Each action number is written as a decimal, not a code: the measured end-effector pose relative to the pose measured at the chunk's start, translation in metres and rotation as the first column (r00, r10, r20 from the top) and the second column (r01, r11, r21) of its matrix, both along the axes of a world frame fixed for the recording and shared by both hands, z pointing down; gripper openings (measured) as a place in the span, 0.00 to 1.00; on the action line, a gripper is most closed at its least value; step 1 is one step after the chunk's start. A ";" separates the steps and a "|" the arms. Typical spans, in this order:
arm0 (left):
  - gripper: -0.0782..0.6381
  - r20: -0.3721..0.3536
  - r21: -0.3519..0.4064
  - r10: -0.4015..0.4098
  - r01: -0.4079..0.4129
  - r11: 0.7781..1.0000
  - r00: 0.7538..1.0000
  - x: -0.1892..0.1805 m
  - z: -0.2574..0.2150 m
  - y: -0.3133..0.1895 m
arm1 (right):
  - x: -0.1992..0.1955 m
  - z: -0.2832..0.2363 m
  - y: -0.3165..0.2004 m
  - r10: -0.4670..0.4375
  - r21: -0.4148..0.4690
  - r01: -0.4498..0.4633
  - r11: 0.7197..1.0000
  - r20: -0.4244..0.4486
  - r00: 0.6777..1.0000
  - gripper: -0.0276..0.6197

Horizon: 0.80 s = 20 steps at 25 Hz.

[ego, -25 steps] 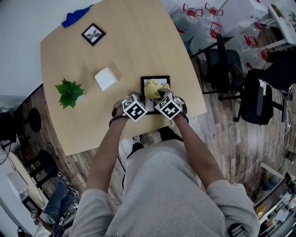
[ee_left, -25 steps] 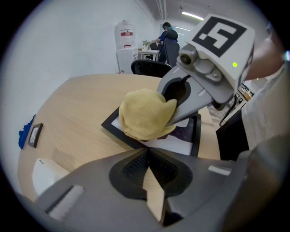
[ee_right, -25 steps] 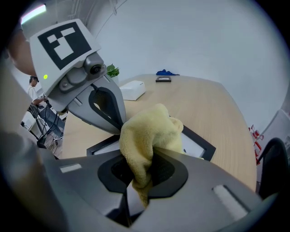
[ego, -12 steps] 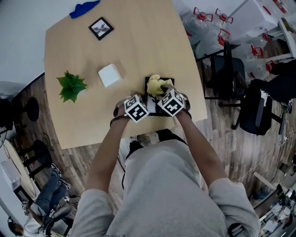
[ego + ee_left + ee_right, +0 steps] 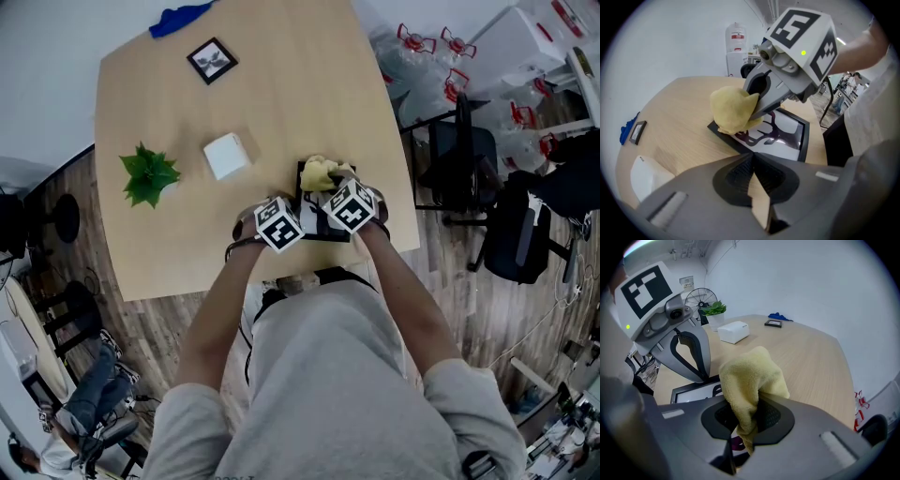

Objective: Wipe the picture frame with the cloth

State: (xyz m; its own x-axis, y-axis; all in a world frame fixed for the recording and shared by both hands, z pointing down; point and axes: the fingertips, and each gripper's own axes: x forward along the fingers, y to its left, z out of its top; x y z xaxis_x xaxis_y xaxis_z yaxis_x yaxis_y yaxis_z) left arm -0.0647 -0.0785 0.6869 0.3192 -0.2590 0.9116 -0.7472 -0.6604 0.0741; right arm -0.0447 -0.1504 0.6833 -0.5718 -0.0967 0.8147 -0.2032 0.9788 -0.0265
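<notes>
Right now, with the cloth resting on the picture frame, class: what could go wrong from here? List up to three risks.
1. The picture frame lies close to the table's near edge; a hard stroke toward the person could slide it off.
2. The left gripper, shut, seems to steady only one border, so the frame may pivot.
3. The cloth is bunched in the right gripper; its hard jaws might scrape the glass.

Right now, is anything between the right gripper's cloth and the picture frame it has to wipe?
Nothing visible does. The yellow cloth, clamped in the right gripper, rests on the picture frame at one corner. The left gripper, shut and empty, sits at the frame's edge beside the cloth, not under it.
</notes>
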 end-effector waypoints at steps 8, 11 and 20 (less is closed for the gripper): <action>0.18 -0.029 0.002 -0.020 0.020 1.000 0.999 0.003 -0.005 -0.003 | 0.007 -0.006 -0.031 0.039 0.046 -0.038 0.998 -0.019 0.999 0.12; 0.18 -0.033 0.004 -0.026 0.027 1.000 0.999 0.002 -0.005 -0.003 | 0.006 -0.008 -0.037 0.079 0.037 -0.079 0.996 0.001 0.997 0.12; 0.18 -0.049 0.004 -0.035 0.036 0.999 0.998 0.002 -0.005 -0.004 | 0.004 -0.019 -0.066 0.237 0.000 -0.237 0.971 0.076 0.969 0.12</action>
